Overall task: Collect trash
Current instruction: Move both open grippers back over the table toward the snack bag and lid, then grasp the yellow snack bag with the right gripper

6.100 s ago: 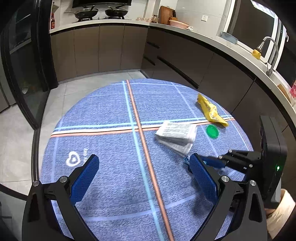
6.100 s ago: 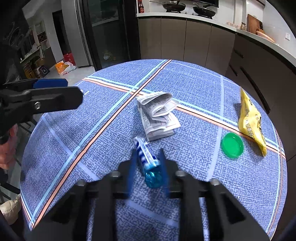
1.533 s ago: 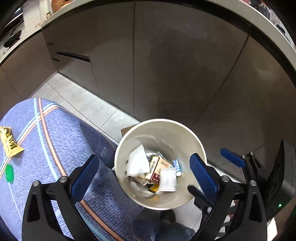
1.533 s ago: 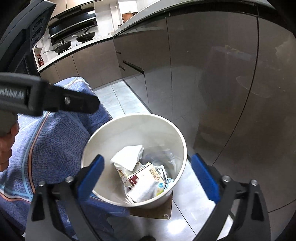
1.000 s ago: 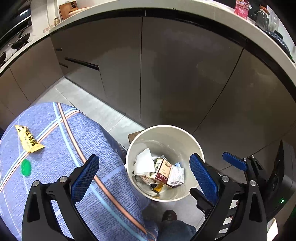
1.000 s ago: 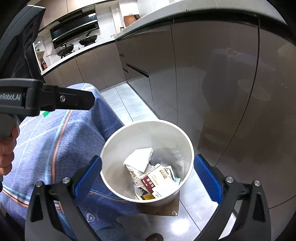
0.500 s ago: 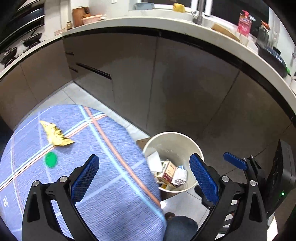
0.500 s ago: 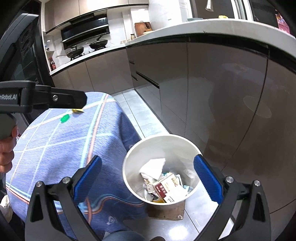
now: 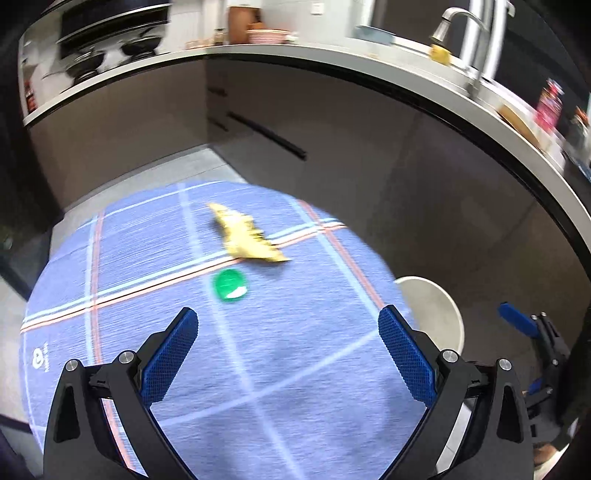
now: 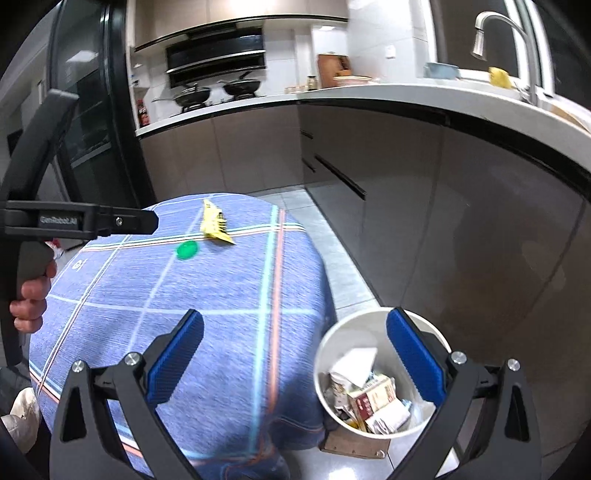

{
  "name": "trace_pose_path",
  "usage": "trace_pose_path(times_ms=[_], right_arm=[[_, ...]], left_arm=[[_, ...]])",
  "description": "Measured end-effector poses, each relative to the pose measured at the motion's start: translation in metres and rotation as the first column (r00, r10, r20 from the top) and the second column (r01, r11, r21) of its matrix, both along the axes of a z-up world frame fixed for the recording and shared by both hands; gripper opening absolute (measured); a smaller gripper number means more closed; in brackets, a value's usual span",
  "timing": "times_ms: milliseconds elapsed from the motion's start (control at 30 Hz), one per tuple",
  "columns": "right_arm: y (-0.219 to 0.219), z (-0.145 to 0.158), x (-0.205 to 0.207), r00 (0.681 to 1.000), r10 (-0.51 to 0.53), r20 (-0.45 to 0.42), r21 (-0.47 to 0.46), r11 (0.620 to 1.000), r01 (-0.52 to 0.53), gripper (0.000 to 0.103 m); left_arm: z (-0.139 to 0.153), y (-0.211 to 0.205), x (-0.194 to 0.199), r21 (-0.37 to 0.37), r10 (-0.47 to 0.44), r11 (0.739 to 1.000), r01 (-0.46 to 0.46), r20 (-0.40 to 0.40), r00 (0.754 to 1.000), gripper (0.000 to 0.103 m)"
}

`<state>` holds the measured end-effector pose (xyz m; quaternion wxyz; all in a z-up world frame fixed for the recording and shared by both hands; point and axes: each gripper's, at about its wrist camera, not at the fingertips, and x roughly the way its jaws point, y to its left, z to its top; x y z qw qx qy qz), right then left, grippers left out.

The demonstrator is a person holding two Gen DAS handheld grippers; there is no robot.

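Note:
A yellow wrapper [image 9: 245, 240] and a green lid [image 9: 229, 285] lie on the round table with the blue plaid cloth [image 9: 147, 332]. They also show in the right wrist view, the wrapper [image 10: 213, 223] and the lid [image 10: 187, 250]. My left gripper [image 9: 288, 350] is open and empty above the table's near side. My right gripper [image 10: 295, 354] is open and empty, over the table edge and the white bin [image 10: 328, 343], which holds paper and cartons. The bin's rim [image 9: 439, 306] shows at the table's right.
Dark kitchen cabinets [image 10: 406, 192] under a white counter curve close behind the bin. A sink tap [image 10: 491, 22] and pans [image 10: 214, 90] sit on the counter. Grey tiled floor [image 10: 343, 251] runs between table and cabinets. A black fridge door [image 10: 92, 122] stands left.
Both grippers have swung up and away from the bin toward the table. The wrapper and lid have come to the centre of the left wrist view. Both stay open and empty.

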<state>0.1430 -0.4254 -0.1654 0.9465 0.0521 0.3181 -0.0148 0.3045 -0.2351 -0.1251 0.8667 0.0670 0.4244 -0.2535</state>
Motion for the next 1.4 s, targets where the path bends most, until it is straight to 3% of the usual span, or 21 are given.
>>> trace_pose_path(times_ms=[133,367,867,1400], right_arm=[[0.022,0.005,0.02,0.999,0.046,-0.009,-0.009,0.999,-0.046,0.099],[0.05,0.002,0.055,0.994,0.102,-0.038,0.003,0.995,-0.102,0.099],[0.062,-0.002,0.085,0.99,0.115,-0.078,0.017,0.993,-0.114,0.099],[0.075,0.0,0.111,0.984,0.151,-0.093,0.005,0.988,-0.151,0.097]], left_arm=[[-0.007,0.035,0.017,-0.021,0.055,0.998,-0.056,-0.033,0.998,0.094],[-0.02,0.063,0.028,-0.03,0.062,0.998,-0.064,-0.058,0.996,0.094],[-0.033,0.054,0.026,-0.034,-0.003,0.999,0.001,-0.073,0.997,0.094],[-0.045,0.065,0.048,-0.032,0.018,0.999,-0.021,-0.09,0.996,0.094]])
